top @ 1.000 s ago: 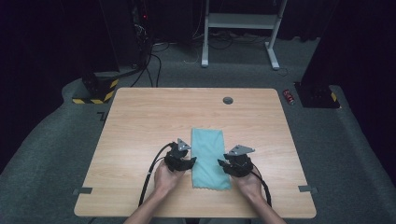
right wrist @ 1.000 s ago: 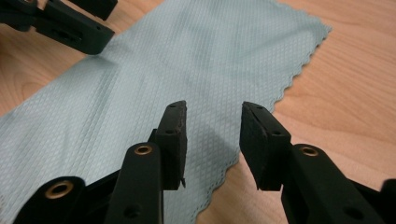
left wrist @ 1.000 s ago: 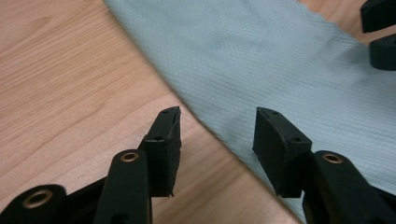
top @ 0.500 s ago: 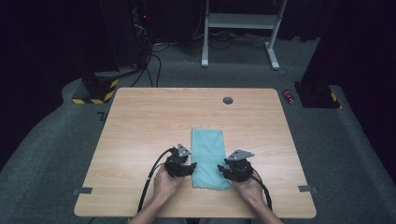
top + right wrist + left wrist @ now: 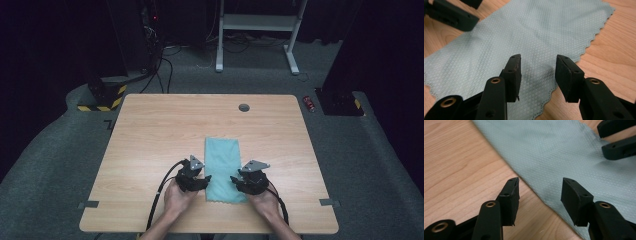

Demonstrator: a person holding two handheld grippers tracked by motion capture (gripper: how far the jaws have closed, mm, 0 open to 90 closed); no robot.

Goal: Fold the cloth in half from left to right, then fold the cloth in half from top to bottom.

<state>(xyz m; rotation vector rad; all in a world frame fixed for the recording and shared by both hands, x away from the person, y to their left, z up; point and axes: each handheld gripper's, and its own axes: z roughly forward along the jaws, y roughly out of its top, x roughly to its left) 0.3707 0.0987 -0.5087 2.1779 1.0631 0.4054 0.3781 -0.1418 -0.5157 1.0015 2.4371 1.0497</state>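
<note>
Lying flat, cloth (image 5: 223,168) runs near-to-far; both hand-held grippers gape empty, prob. just above near corners.

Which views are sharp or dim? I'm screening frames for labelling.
High view: table evenly lit, surroundings nearly black. Left gripper view: cloth weave crisp, jaw bases at the bottom edge soft. Right gripper view: the cloth's weave sharp, soft shadows under the jaws.

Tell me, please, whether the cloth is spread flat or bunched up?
Spread flat: the light blue cloth lies smooth on the table, edges visible, no bunching.
</note>
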